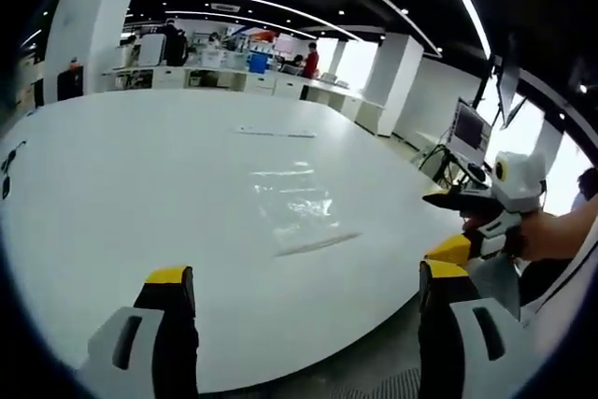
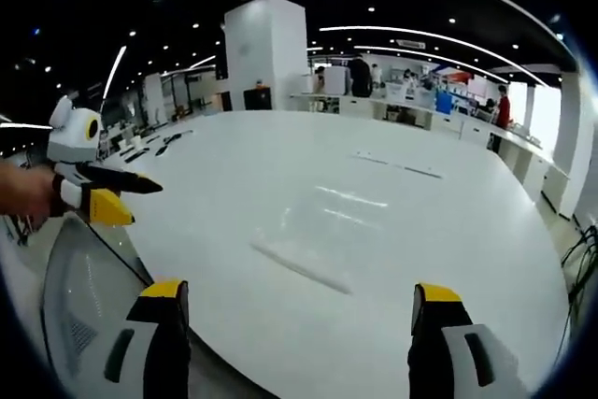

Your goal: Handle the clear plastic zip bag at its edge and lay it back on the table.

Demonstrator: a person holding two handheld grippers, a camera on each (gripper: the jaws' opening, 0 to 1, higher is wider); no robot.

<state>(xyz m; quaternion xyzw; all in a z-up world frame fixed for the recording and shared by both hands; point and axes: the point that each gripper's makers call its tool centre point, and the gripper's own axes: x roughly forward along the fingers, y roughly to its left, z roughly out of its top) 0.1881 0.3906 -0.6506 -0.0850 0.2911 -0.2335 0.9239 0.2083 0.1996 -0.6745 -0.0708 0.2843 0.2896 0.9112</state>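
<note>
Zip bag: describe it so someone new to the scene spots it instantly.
Start from the big white table in the open office. The clear zip bag lies flat near the table's near edge, ahead of both open grippers. Its glossy wrinkled film and strip-like zip edge set it apart from the bare tabletop.

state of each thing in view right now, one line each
clear plastic zip bag: lying flat on the table, nothing gripping it
left gripper: jaws open, empty, short of the bag
right gripper: jaws open, empty, short of the bag
white table: bag resting on it
</note>
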